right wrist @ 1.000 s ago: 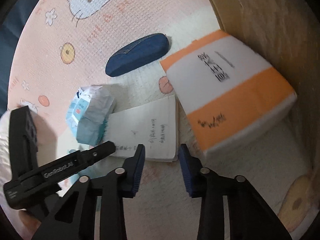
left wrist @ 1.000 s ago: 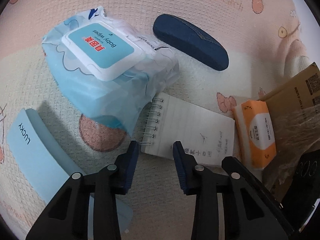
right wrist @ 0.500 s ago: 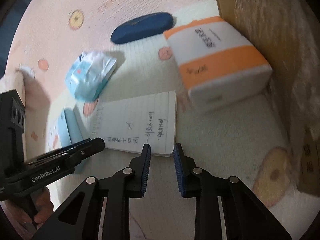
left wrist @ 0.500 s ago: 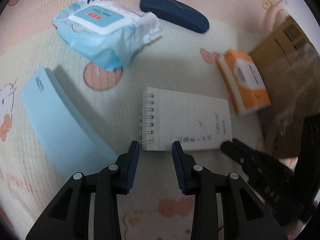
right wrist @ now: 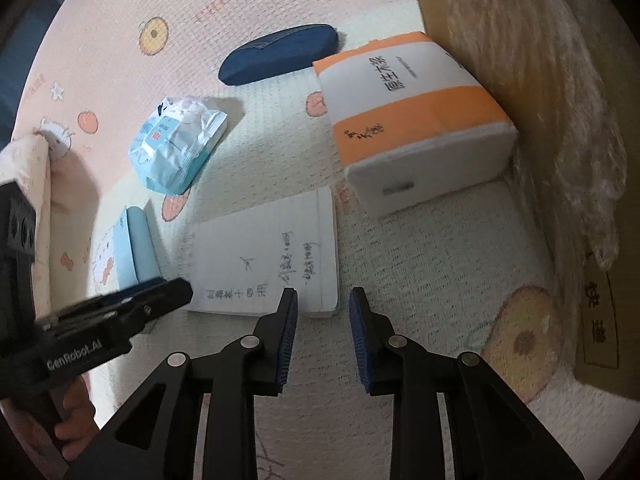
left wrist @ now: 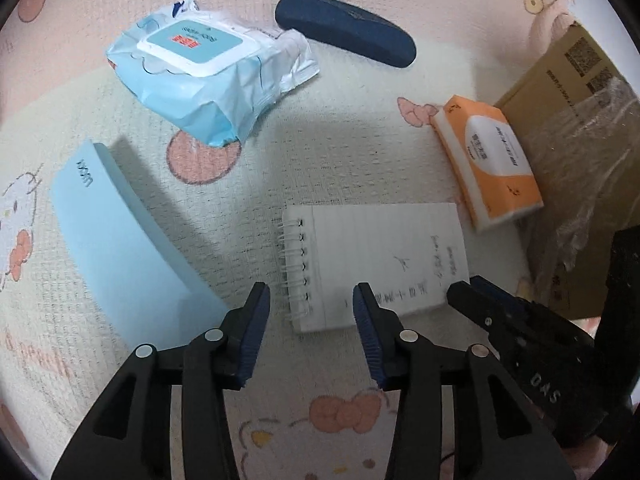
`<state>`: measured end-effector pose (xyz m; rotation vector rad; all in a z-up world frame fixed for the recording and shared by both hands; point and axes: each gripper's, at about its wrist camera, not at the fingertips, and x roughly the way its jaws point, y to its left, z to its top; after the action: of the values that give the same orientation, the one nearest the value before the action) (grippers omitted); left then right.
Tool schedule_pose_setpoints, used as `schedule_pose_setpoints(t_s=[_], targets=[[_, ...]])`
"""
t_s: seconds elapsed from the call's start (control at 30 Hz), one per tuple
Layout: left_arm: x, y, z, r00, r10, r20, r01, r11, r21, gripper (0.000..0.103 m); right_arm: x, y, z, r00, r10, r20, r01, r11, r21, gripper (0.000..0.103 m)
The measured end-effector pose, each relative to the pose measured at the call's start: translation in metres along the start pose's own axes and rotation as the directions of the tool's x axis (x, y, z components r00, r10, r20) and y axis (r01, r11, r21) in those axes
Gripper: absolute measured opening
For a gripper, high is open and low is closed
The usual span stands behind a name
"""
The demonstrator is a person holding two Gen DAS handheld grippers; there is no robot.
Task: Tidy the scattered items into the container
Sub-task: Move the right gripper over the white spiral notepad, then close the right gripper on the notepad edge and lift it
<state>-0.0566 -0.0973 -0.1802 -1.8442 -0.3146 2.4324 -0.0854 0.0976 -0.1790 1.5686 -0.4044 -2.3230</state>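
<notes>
A white spiral notepad (left wrist: 372, 264) lies flat on the play mat, also in the right wrist view (right wrist: 264, 264). My left gripper (left wrist: 310, 300) is open and empty, its jaws astride the notepad's spiral corner. My right gripper (right wrist: 322, 304) is open and empty at the notepad's opposite corner; it also shows in the left wrist view (left wrist: 520, 320). Around the notepad lie a blue wipes pack (left wrist: 208, 68), a dark blue case (left wrist: 344, 28), an orange tissue pack (left wrist: 488, 160) and a light blue case (left wrist: 120, 248). The cardboard box (left wrist: 580, 128) stands at the right.
The box wall with plastic film (right wrist: 560, 120) rises close on the right of my right gripper. The tissue pack (right wrist: 412, 120) leans against it. The pink cartoon mat (right wrist: 100, 40) stretches beyond the items.
Both grippers have drawn back and up from the items over the last second. In the last half second the left moved onto the notepad's spiral corner and the right jaws opened wider.
</notes>
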Motion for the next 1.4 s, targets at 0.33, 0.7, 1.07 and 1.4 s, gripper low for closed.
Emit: schedule_pose_setpoints(t_s=[0.33, 0.7, 1.07, 1.4], targets=[[0.021, -0.007, 0.016, 0.999, -0.048, 0.011, 0.048, 0.998, -0.045, 0.047, 0.008, 0.007, 0.013, 0.999, -0.033, 0.041, 0.035, 0.998, -0.055, 0.042], [0.007, -0.003, 0.014, 0.998, -0.031, 0.046, 0.031, 0.999, -0.016, 0.041, 0.008, 0.02, 0.008, 0.995, -0.059, 0.081, 0.065, 0.995, -0.074, 0.039], [-0.038, -0.002, 0.033, 0.986, -0.058, 0.156, 0.064, 0.997, -0.035, 0.034, -0.033, 0.03, 0.023, 0.984, 0.037, 0.177, -0.024, 0.997, -0.072, 0.024], [-0.119, -0.025, 0.043, 0.942, -0.12, 0.314, 0.113, 0.993, 0.038, 0.034, -0.102, 0.043, 0.042, 0.951, 0.047, 0.306, -0.033, 0.998, -0.051, 0.024]])
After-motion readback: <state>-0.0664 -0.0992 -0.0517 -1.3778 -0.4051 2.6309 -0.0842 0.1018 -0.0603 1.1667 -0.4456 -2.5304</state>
